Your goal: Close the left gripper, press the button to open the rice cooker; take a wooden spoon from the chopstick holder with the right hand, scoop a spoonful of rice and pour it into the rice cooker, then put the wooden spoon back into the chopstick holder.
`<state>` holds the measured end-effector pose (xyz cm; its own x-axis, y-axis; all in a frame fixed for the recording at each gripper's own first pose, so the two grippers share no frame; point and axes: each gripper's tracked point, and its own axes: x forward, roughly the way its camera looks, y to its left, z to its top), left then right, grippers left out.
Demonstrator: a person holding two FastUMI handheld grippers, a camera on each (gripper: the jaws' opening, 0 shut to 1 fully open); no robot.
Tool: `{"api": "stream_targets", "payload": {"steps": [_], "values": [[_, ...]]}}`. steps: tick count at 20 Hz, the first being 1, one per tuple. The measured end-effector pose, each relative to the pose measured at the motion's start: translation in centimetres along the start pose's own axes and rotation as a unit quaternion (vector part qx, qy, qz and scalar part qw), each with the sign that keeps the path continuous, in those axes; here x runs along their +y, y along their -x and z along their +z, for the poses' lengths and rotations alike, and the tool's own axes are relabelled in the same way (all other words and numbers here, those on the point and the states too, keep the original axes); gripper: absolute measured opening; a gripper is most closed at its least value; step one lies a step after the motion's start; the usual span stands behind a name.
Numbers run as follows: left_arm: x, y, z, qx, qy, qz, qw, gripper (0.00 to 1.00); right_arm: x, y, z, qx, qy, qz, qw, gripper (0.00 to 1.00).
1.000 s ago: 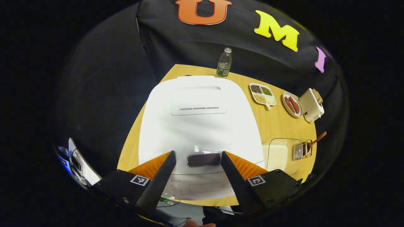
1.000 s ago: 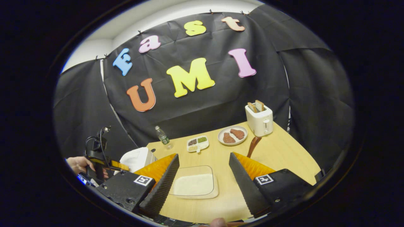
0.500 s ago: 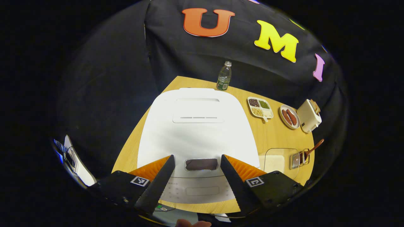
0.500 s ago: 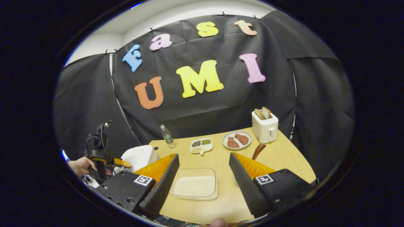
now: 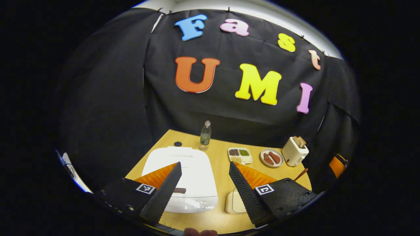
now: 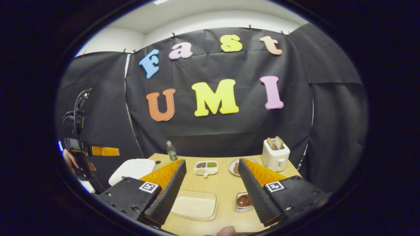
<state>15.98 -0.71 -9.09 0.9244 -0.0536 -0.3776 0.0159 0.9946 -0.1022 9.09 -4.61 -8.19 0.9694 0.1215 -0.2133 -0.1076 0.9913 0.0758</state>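
Left gripper (image 5: 204, 186) jaws apart, above the shut cooker (image 5: 183, 178) lower centre, likely poised to press. Right gripper (image 6: 212, 190) also apart, empty, over rice tray (image 6: 194, 207) and spoon (image 6: 243, 200).

My booth wall: creased black cloth (image 6: 213, 131) across centre | white ceiling strip (image 6: 197, 16) along top | my light wooden table (image 6: 226, 186) low centre

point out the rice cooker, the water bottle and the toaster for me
rice cooker (image 5: 192, 164), left gripper view, on its closed white lid.
water bottle (image 6: 171, 152), right gripper view, on its clear body.
toaster (image 6: 275, 157), right gripper view, on its white front face.
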Motion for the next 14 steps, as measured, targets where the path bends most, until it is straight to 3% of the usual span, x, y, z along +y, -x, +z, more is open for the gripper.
{"api": "stream_targets", "payload": {"steps": [6, 10, 14], "values": [[-7.9, 8.2, 2.3, -0.098, -0.024, -0.066, 0.993, 0.95, -0.8, 6.6, 4.6, -0.077, 0.013, -0.035, 0.996, 1.0], [-9.0, 15.6, 1.3, -0.129, -0.065, -0.086, 0.986, 0.94, 0.7, 13.1, 5.1, -0.103, 0.009, -0.059, 0.993, 0.99], [-8.8, 22.0, 0.3, -0.164, -0.066, -0.101, 0.979, 0.94, 2.8, 18.6, 4.9, -0.116, 0.014, -0.072, 0.99, 0.99]]}}
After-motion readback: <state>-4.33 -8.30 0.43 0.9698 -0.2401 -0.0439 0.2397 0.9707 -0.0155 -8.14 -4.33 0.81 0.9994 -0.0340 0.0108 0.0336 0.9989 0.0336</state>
